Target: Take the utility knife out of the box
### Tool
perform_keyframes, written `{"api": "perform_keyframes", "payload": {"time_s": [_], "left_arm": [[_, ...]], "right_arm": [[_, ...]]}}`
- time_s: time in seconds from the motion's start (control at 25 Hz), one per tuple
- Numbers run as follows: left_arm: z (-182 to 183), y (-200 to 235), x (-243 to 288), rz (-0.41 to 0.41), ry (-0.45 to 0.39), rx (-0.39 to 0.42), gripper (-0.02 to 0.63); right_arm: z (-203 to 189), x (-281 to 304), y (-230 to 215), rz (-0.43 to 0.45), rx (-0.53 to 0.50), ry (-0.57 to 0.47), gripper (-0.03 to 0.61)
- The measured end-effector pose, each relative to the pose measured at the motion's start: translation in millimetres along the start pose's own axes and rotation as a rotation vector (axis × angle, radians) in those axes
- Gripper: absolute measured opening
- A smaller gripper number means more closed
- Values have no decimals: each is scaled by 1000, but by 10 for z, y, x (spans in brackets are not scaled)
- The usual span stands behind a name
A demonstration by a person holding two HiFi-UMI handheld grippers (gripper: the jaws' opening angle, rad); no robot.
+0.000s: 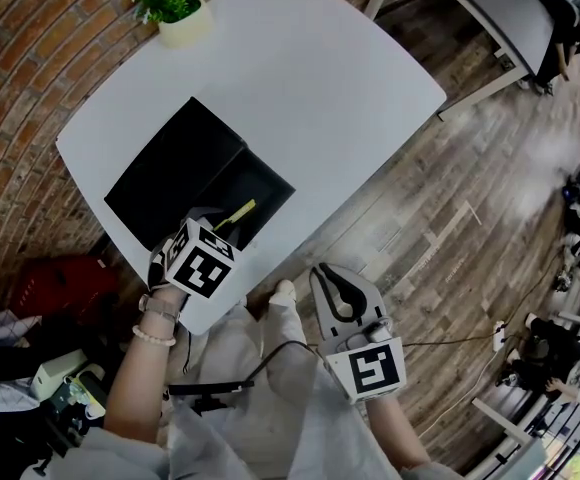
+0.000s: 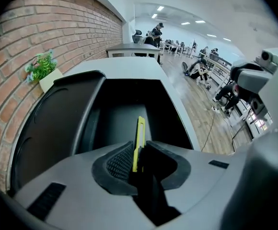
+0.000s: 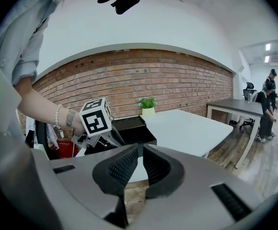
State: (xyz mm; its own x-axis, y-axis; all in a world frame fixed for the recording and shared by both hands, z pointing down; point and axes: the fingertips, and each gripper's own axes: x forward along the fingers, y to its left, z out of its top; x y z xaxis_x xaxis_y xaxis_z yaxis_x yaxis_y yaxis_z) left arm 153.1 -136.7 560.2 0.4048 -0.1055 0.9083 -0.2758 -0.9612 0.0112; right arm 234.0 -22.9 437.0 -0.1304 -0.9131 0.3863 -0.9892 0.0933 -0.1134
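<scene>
An open black box (image 1: 260, 173) lies on the white table (image 1: 320, 88), its lid (image 1: 170, 163) folded back to the left. My left gripper (image 1: 215, 230) points steeply down over the box's near end, shut on a thin yellow utility knife (image 1: 242, 211). In the left gripper view the utility knife (image 2: 140, 133) stands on edge between the pads (image 2: 122, 162), its far end reaching out over the dark box floor (image 2: 124, 111). My right gripper (image 1: 332, 276) hangs off the table's near edge above the wooden floor, shut and holding nothing (image 3: 140, 150).
A potted plant (image 1: 175, 3) stands at the table's far corner by the brick wall. A red crate (image 1: 55, 283) sits on the floor at the left. Cables run over the wooden floor (image 1: 450, 228). More desks and people are further off on the right.
</scene>
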Motion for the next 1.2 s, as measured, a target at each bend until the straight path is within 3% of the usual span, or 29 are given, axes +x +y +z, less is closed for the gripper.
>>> {"api": "perform_keyframes", "payload": {"time_s": [0.04, 0.32, 0.56, 0.96, 1.2], "left_arm": [[2, 0, 0, -8, -3, -13, 76], [5, 6, -38, -23, -19, -37, 71], [109, 21, -236, -12, -101, -46, 71], [331, 165, -1047, 78, -329, -63, 71], [390, 300, -1707, 159, -494, -120, 71]], "right_arm": [[4, 2, 6, 0, 0, 0, 60], [72, 5, 51, -2, -16, -9, 60], [155, 6, 128, -4, -34, -23, 60], [581, -2, 345, -11, -93, -76, 60], [913, 12, 531, 6, -147, -95, 60]]}}
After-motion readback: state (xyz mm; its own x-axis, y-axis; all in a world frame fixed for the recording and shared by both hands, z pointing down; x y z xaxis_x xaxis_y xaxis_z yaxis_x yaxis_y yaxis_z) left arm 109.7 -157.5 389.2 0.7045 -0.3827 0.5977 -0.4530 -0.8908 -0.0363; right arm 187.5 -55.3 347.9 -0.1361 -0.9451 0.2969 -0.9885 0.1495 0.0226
